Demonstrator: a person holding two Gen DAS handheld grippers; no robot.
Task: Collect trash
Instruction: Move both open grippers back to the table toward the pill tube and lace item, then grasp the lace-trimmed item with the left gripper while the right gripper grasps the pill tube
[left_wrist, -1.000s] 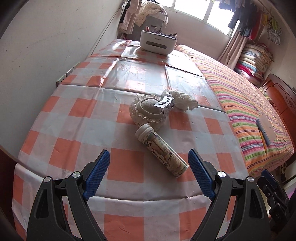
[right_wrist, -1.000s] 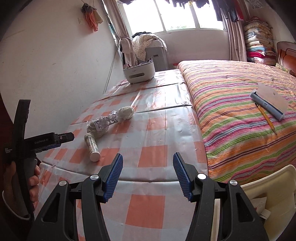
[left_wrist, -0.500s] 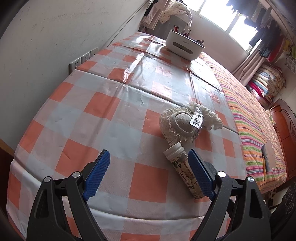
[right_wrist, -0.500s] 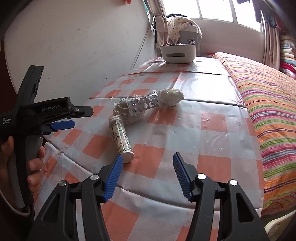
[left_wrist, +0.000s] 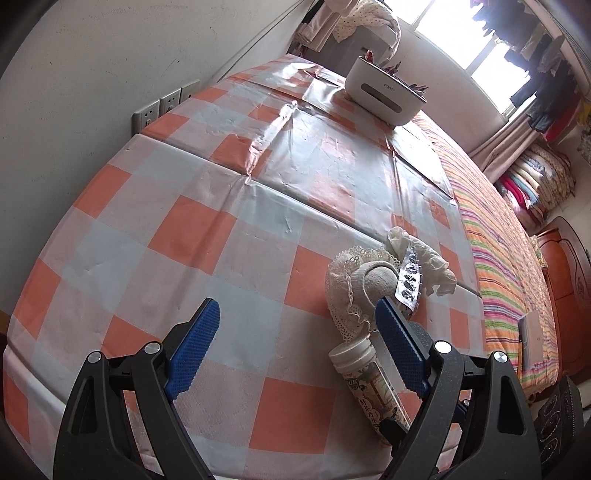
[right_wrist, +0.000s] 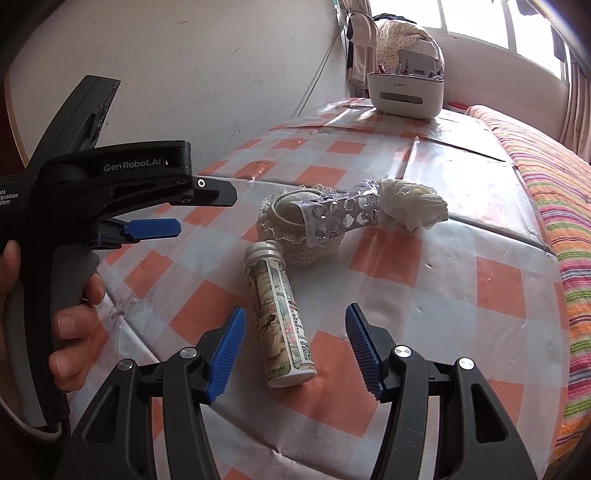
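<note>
Blue pads of your right gripper (right_wrist: 293, 349) stand apart around the printed tube (right_wrist: 279, 314), touching nothing; the tube lies flat on the counter (right_wrist: 443, 280), cap pointing away, so you can likely close across its body. Your left gripper (left_wrist: 295, 347) is wide apart and empty, the tube just beside its right pad. Beyond sit a lace cup (right_wrist: 295, 236), a foil pill sheet (right_wrist: 340, 216) and a crumpled tissue (right_wrist: 413, 206), touching. Bare counter lies right; its edge is near, the bed (right_wrist: 554, 206) alongside.

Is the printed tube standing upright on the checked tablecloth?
No, the printed tube lies on its side on the checked tablecloth, its capped end toward the lace piece.
</note>
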